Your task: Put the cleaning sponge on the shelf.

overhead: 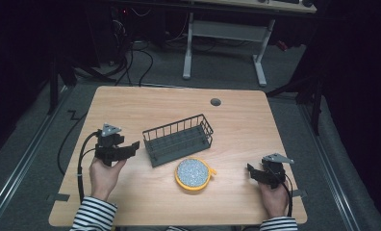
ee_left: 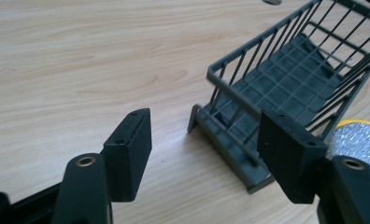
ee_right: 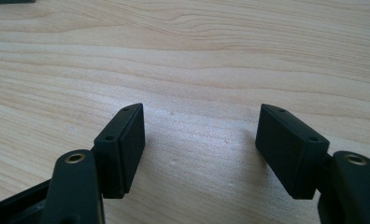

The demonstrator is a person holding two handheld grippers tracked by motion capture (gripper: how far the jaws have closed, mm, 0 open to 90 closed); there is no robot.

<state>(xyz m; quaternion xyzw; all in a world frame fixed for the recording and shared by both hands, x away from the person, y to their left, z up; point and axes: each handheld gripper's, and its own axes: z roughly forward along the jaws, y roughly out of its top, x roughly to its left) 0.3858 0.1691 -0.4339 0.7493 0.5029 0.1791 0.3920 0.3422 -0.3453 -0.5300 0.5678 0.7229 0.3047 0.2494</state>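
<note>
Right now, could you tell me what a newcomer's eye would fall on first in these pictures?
Probably the yellow-rimmed round scrubber with its silvery face, the one bright thing, lying near the middle of the wooden table. Just behind it stands an empty dark grey wire basket, set at an angle. The left gripper and right gripper flank them, both open and holding nothing, the left one pointed at the basket's near end.

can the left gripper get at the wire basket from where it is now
Probably yes. The left gripper has its jaws open and faces the near end of the dark wire basket, with bare table between them and nothing in the way.
</note>
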